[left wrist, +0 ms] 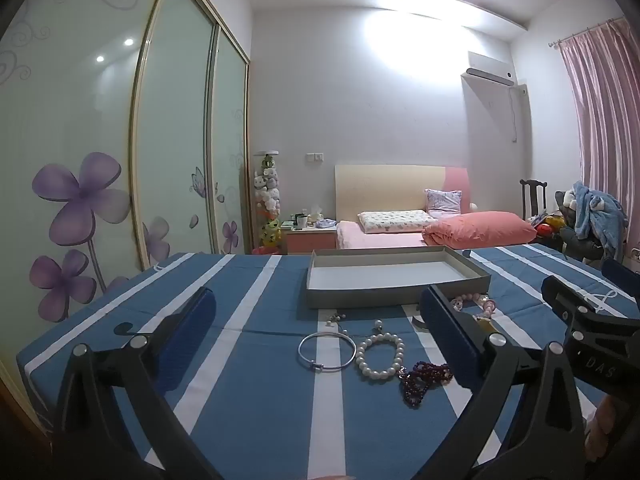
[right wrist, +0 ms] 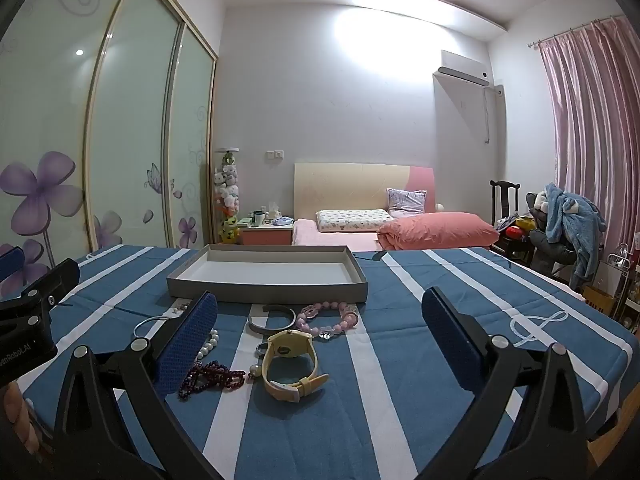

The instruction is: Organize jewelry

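Jewelry lies loose on the blue striped tablecloth in front of an empty grey tray (left wrist: 396,292) (right wrist: 272,292). My left gripper (left wrist: 318,294) is open above a silver bangle (left wrist: 301,350), a pearl bracelet (left wrist: 362,354) and dark purple beads (left wrist: 420,380), touching none of them. My right gripper (right wrist: 319,295) is open over a yellow watch (right wrist: 290,346), a pink bead bracelet (right wrist: 332,320) and a silver cuff (right wrist: 256,326). The purple beads (right wrist: 212,376) lie beside its left finger, which partly hides the pearls (right wrist: 210,342). Both grippers hold nothing.
The table (right wrist: 460,320) ends close on the right and at the near edge. Beyond it stand a pink bed (left wrist: 400,232), a sliding wardrobe (left wrist: 100,160) on the left and a chair piled with clothes (right wrist: 568,224) on the right. Small earrings (left wrist: 334,318) lie near the tray.
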